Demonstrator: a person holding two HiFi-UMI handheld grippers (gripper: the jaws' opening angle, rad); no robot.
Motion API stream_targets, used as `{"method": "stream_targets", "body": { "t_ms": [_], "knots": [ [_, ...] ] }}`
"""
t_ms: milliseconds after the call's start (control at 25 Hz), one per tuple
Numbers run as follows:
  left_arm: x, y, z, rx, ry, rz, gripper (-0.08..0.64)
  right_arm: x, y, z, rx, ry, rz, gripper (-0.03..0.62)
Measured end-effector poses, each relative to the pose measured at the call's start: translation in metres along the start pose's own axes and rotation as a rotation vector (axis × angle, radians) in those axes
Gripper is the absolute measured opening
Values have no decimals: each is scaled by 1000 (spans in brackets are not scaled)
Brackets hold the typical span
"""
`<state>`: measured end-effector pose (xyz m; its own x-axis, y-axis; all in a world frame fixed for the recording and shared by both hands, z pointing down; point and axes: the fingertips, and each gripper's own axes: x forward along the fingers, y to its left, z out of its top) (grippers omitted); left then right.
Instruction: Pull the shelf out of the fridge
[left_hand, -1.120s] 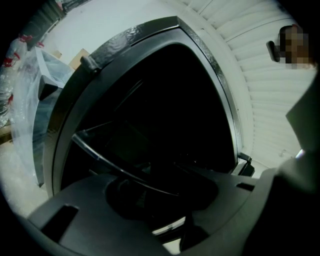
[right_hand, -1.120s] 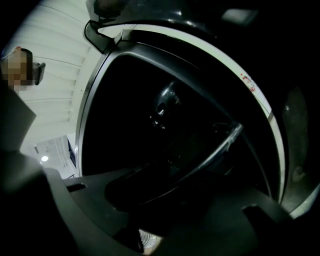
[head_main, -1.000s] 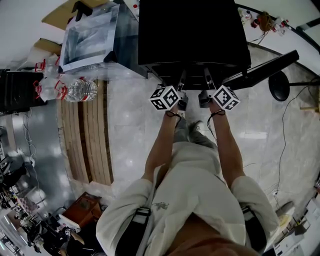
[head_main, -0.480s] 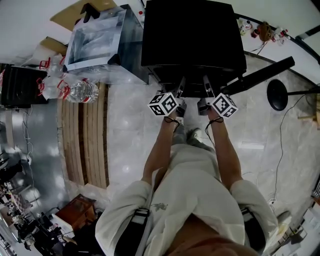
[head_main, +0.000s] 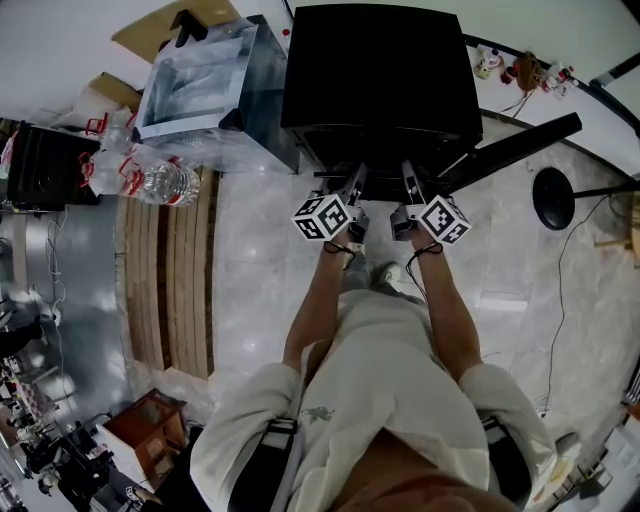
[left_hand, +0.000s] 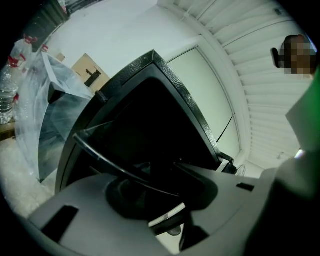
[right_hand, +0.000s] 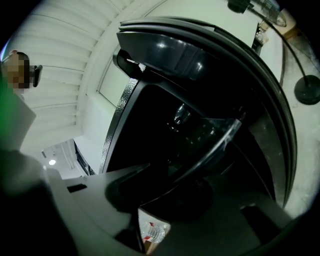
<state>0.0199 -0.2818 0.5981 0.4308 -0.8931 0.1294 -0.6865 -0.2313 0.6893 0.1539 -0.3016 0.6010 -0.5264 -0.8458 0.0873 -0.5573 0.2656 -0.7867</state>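
The fridge (head_main: 380, 70) is seen at twelve o'clock in the head view, with its door (head_main: 520, 148) swung out toward two o'clock. The shelf (left_hand: 110, 164) is found low in the open front, its dark front rim at the mouth of the cabinet. The left claw (head_main: 356, 182) is closed down on the rim toward its left end. The right claw (head_main: 409, 178), whose jaws have just been closing, is clamped on the rim toward its right end, with the rim caught between the pads. The shelf is shown as a clear panel with a darker edge (glass or hard plastic cannot be told apart), so it is judged stiff, smooth, rather slippery and liable to crack if knocked or dropped. It is best held by the edged front rim, as here, one claw near each end. An even, level pull is called for so that it is not jammed askew in its side runners. Inside the fridge little can be made out: a few glints are caught deep in the right gripper view, and nothing is seen lying on the shelf. At ten to eleven o'clock a clear box (head_main: 190, 80) wrapped in film is stood beside the fridge, its contents not discernible. Water bottles (head_main: 150, 182) in film are set at nine o'clock, at the near end of a wooden pallet (head_main: 175, 290).
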Motion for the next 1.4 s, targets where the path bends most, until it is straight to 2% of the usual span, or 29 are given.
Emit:
{"method": "stream_targets", "body": {
  "t_ms": [1080, 1400],
  "knots": [
    [-72, -36, -33, -26, -35, 55, 149, -70, 22, -22, 28, 53, 71, 104],
    [-92, -42, -37, -15, -20, 40, 147, -91, 31, -32, 47, 34, 67, 103]
  ]
}}
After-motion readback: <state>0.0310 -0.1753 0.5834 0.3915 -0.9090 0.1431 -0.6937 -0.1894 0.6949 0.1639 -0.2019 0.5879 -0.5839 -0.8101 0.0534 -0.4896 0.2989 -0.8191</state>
